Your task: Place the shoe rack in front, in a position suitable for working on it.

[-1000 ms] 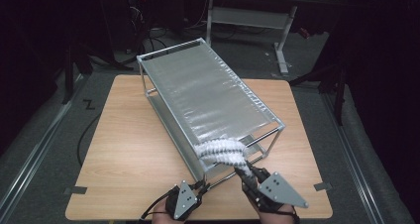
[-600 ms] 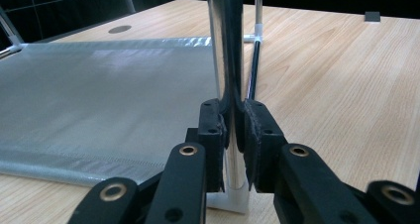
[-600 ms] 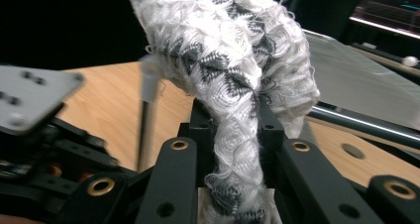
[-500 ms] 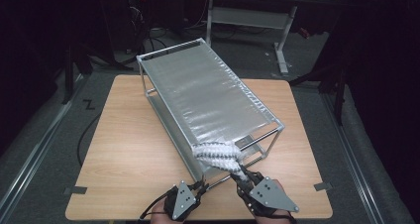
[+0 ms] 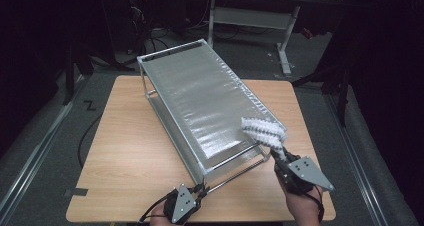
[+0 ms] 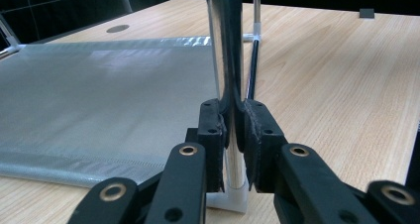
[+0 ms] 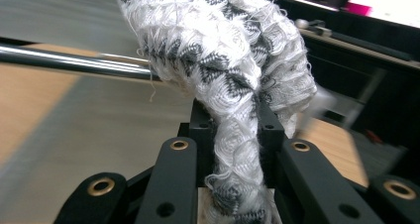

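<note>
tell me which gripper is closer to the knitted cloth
Right. The right gripper is shut on the white and grey knitted cloth at the rack's near right corner. The left gripper clamps the rack's upright post at the near left corner, apart from it.

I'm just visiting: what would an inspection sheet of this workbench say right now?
Surface: wooden table, bare around the rack.
Job's things: silver metal rack set at an angle on the table; white-and-grey knitted cloth on its top shelf near the right corner.
Clutter: nothing seen on the table.
Grippers: left gripper shut on the rack's upright post; right gripper shut on the cloth.
Cables: black cable trailing from the left gripper; another cable hanging off the table's left edge.
Surroundings: dark room, a desk frame behind, grey floor.
</note>
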`<move>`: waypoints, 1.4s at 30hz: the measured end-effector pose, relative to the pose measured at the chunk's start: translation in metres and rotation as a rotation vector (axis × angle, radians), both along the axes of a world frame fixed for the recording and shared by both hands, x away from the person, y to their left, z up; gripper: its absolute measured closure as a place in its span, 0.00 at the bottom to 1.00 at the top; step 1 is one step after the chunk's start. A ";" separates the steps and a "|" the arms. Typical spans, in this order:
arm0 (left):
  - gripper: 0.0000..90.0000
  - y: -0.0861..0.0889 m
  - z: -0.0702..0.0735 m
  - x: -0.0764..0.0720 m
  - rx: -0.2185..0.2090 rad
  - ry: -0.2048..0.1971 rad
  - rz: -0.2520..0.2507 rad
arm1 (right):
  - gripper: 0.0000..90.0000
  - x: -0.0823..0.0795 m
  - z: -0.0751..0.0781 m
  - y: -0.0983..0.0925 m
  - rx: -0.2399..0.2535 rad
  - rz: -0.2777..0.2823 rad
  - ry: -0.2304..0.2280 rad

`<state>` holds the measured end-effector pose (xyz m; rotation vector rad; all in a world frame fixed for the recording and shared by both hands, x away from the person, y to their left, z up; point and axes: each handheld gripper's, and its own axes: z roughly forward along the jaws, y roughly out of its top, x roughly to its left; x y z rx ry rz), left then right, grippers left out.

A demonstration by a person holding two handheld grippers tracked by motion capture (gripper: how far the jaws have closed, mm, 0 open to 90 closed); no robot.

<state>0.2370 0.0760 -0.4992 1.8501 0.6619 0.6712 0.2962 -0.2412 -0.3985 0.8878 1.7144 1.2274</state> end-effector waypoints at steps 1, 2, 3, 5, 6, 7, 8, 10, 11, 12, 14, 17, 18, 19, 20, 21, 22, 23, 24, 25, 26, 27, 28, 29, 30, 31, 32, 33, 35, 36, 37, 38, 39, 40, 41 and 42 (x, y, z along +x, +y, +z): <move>0.88 0.000 0.000 0.000 -0.001 -0.001 0.000 | 0.85 0.004 0.000 -0.005 0.007 -0.022 0.004; 0.88 0.000 0.000 0.000 -0.001 -0.001 0.000 | 0.85 0.007 0.000 -0.010 0.017 -0.036 0.009; 0.88 0.000 0.000 0.000 0.000 -0.002 -0.001 | 0.85 0.009 0.000 -0.014 0.024 -0.049 0.013; 0.88 0.000 0.000 0.000 0.002 -0.004 -0.002 | 0.85 0.012 -0.002 -0.017 0.029 -0.050 0.022; 0.88 0.000 0.000 0.000 0.002 -0.004 -0.002 | 0.85 0.011 -0.002 -0.016 0.027 -0.046 0.023; 0.88 0.000 0.000 0.000 0.003 -0.004 -0.003 | 0.85 0.010 -0.002 -0.014 0.024 -0.040 0.024; 0.88 0.000 0.000 0.000 0.003 -0.005 -0.003 | 0.85 0.009 -0.002 -0.011 0.018 -0.031 0.022; 0.88 0.000 0.000 0.000 0.004 -0.006 -0.002 | 0.85 0.006 -0.002 -0.005 0.015 -0.008 0.022; 0.88 0.000 0.000 0.000 0.004 -0.006 -0.003 | 0.85 0.004 -0.002 -0.002 0.012 0.006 0.023; 0.88 0.000 0.000 0.000 0.003 -0.005 -0.004 | 0.85 0.002 -0.002 0.002 0.006 0.020 0.022; 0.88 0.000 0.000 0.000 0.003 -0.006 -0.004 | 0.85 -0.003 -0.001 0.009 0.005 0.050 0.025; 0.88 0.000 0.000 0.000 0.000 -0.007 -0.005 | 0.85 -0.011 0.000 0.020 -0.004 0.099 0.026; 0.88 0.000 -0.001 0.000 0.000 -0.007 -0.005 | 0.85 -0.014 0.000 0.024 -0.006 0.117 0.025; 0.88 0.000 -0.001 0.000 -0.001 -0.008 -0.006 | 0.85 -0.017 0.001 0.028 -0.011 0.135 0.024; 0.88 0.000 -0.001 0.000 -0.002 -0.008 -0.007 | 0.85 -0.020 0.001 0.032 -0.013 0.153 0.025; 0.88 0.000 -0.001 0.000 -0.002 -0.008 -0.007 | 0.85 -0.023 0.001 0.036 -0.015 0.171 0.027; 0.88 0.000 -0.001 0.000 -0.001 -0.008 -0.007 | 0.85 -0.026 0.001 0.040 -0.020 0.191 0.026; 0.88 0.000 -0.001 0.000 -0.001 -0.008 -0.008 | 0.85 -0.030 0.001 0.045 -0.025 0.207 0.024; 0.88 0.000 -0.001 0.000 0.000 -0.008 -0.008 | 0.85 -0.033 0.001 0.050 -0.029 0.226 0.024; 0.88 0.000 -0.001 0.000 -0.002 -0.009 -0.008 | 0.85 -0.037 0.001 0.054 -0.033 0.247 0.024; 0.88 0.000 -0.001 0.000 -0.002 -0.008 -0.008 | 0.85 -0.041 0.001 0.059 -0.037 0.268 0.023; 0.88 0.000 -0.001 0.000 0.000 -0.009 -0.008 | 0.85 -0.045 0.001 0.064 -0.043 0.287 0.022; 0.88 0.000 -0.001 0.000 0.000 -0.009 -0.008 | 0.85 -0.048 0.000 0.068 -0.048 0.303 0.020; 0.88 0.000 -0.001 0.000 0.001 -0.010 -0.008 | 0.85 -0.052 0.000 0.073 -0.051 0.322 0.020; 0.88 0.000 -0.001 0.000 0.001 -0.011 -0.008 | 0.85 -0.055 0.000 0.076 -0.055 0.339 0.019; 0.88 0.000 -0.001 0.000 0.002 -0.011 -0.009 | 0.85 -0.058 0.000 0.080 -0.060 0.352 0.017; 0.88 0.000 -0.001 0.000 0.001 -0.011 -0.008 | 0.85 -0.061 0.000 0.083 -0.063 0.363 0.015; 0.88 0.000 -0.001 0.000 0.004 -0.011 -0.009 | 0.85 -0.063 0.000 0.086 -0.065 0.375 0.014; 0.88 0.000 -0.001 0.000 0.004 -0.013 -0.009 | 0.85 -0.066 0.000 0.090 -0.066 0.392 0.014; 0.88 0.000 -0.001 0.000 0.001 -0.013 -0.010 | 0.85 -0.067 0.000 0.091 -0.070 0.396 0.011; 0.88 0.000 -0.001 0.000 0.004 -0.012 -0.011 | 0.85 -0.068 0.000 0.091 -0.072 0.397 0.010; 0.88 0.000 -0.001 0.000 0.001 -0.013 -0.010 | 0.85 -0.068 0.000 0.092 -0.070 0.398 0.010; 0.88 0.000 -0.001 0.000 0.002 -0.013 -0.010 | 0.85 -0.068 0.000 0.091 -0.072 0.394 0.008; 0.88 0.000 -0.001 0.000 0.003 -0.013 -0.011 | 0.85 -0.067 0.000 0.090 -0.073 0.384 0.006; 0.88 0.000 -0.001 0.000 0.002 -0.013 -0.011 | 0.85 -0.065 0.001 0.089 -0.073 0.374 0.003; 0.88 0.000 -0.001 0.000 0.003 -0.013 -0.011 | 0.85 -0.063 0.001 0.086 -0.068 0.365 0.008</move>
